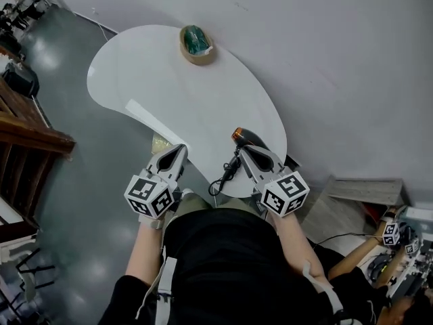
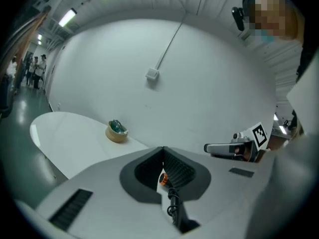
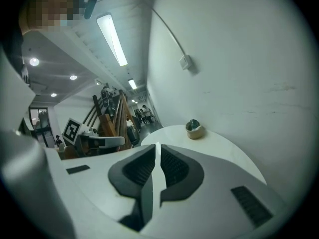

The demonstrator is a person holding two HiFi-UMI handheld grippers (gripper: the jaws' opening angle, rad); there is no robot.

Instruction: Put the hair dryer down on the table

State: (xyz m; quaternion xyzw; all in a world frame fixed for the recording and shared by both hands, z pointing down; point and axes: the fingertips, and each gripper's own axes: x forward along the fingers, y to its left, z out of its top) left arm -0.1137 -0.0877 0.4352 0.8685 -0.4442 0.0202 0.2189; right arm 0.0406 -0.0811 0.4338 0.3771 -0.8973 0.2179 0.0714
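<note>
At table (image 1: 169,80) near edge, hair dryer (image 1: 239,137); left tongs (image 1: 181,147) together, right tongs (image 1: 243,148) ajar.

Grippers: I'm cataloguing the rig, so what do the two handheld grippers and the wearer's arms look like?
Both the left gripper and right gripper have light grey, tapering shells with dark ribbed pads. Each carries a white cube with black square markers. The person wears a black top; forearms are bare.
</note>
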